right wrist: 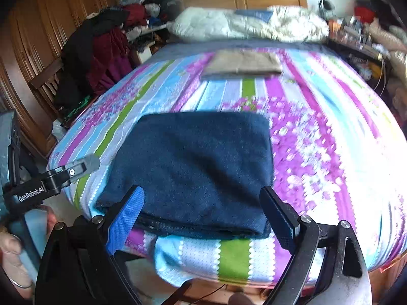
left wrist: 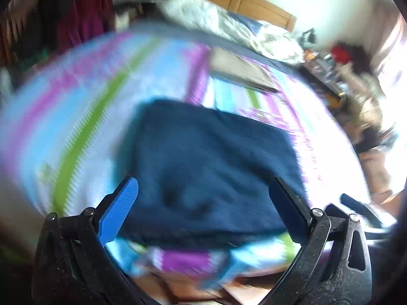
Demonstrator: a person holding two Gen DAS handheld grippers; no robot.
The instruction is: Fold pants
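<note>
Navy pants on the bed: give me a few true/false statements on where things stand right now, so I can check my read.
1. The navy pants lie folded into a compact rectangle on the striped bedspread. True.
2. The right gripper is clamped on the pants. False: its jaws are apart, holding nothing.
3. The left gripper is open. True.
4. A tan folded garment lies farther up the bed. True.
5. The pants hang off the bed's near edge. False: they rest on top, close to that edge.
</note>
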